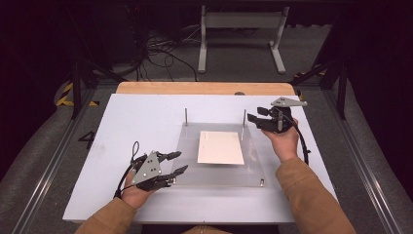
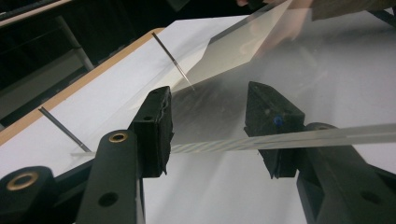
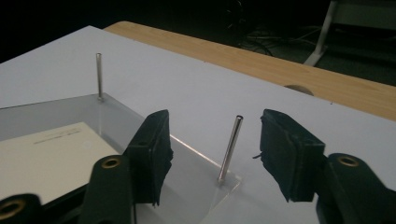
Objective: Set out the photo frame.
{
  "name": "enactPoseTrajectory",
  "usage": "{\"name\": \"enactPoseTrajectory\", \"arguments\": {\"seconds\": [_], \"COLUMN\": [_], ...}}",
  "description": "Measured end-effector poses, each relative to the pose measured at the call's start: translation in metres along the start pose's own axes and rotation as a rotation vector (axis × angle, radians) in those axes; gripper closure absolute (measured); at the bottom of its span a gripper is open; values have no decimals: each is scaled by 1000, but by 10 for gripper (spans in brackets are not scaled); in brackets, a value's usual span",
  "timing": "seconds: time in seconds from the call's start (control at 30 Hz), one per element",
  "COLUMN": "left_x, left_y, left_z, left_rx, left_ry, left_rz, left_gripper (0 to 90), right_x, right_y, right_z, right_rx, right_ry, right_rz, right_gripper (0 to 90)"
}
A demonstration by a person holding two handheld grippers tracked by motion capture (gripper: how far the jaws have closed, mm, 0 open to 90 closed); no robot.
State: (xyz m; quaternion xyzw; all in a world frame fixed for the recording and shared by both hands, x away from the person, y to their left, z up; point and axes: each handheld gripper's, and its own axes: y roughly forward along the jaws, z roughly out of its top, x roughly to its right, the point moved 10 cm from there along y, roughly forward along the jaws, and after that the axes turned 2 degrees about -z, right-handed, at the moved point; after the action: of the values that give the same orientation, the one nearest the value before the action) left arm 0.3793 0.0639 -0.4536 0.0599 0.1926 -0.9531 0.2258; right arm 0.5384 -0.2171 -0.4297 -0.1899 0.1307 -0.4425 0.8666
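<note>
Dark room, white bench (image 1: 122, 126), and a clear acrylic plate (image 1: 187, 156) lying at its middle between two waiting tools.

Everything is placed around that plate: it lies flat on the bench, with a white sheet of paper (image 1: 221, 147) on it, apparently so the paper lies flat in a fixed spot. Two thin metal pins (image 1: 186, 116) stand upright at the plate's far corners, and a shorter stud (image 1: 262, 183) sits at its near right corner, likely as locating posts. The left tool (image 1: 176, 163) sits at the plate's near left edge, jaws wide, the edge (image 2: 280, 140) between its pads but not pinched. The right tool (image 1: 255, 115) hovers at the far right corner, jaws wide around that pin (image 3: 230, 149), gripping nothing, seemingly lined up to grip it.
</note>
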Motion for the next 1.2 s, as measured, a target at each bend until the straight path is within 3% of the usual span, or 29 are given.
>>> {"name": "enactPoseTrajectory", "arguments": {"seconds": [0.17, 0.4, 0.5, 0.6, 0.67, 0.8, 0.93, 1.03, 1.1, 1.2], "left_x": [-2, -5, -6, -8, -10, -10, -10, -10, -9, -9], "left_y": [0, -1, -2, -3, -3, -3, -3, -3, -3, -3], "left_z": [2, 5, 5, 4, 4, 4, 4, 4, 5, 5], "left_rx": [7, 13, 11, 8, 9, 5, 3, 3, 4, 4], "left_ry": [-7, -16, -23, -24, -26, -23, -25, -28, -32, -35], "left_rz": [1, -1, -2, 1, 2, 1, 3, 3, 4, 5], "left_gripper": [505, 504, 502, 497, 494, 493, 493, 493, 493, 492], "right_x": [-9, -20, -30, -36, -40, -46, -57, -68, -81, -93], "right_y": [-32, -68, -79, -87, -92, -98, -99, -98, -97, -95], "right_z": [-4, -13, -22, -33, -39, -51, -64, -73, -75, -72], "right_rx": [21, 48, 43, 40, 38, 28, 10, 0, 12, 33], "right_ry": [-61, -106, -119, -155, -188, -197, -270, -325, -354, -389], "right_rz": [25, 56, 124, 155, 164, 199, 220, 239, 284, 304], "right_gripper": [384, 339, 332, 330, 321, 293, 258, 211, 177, 149]}}
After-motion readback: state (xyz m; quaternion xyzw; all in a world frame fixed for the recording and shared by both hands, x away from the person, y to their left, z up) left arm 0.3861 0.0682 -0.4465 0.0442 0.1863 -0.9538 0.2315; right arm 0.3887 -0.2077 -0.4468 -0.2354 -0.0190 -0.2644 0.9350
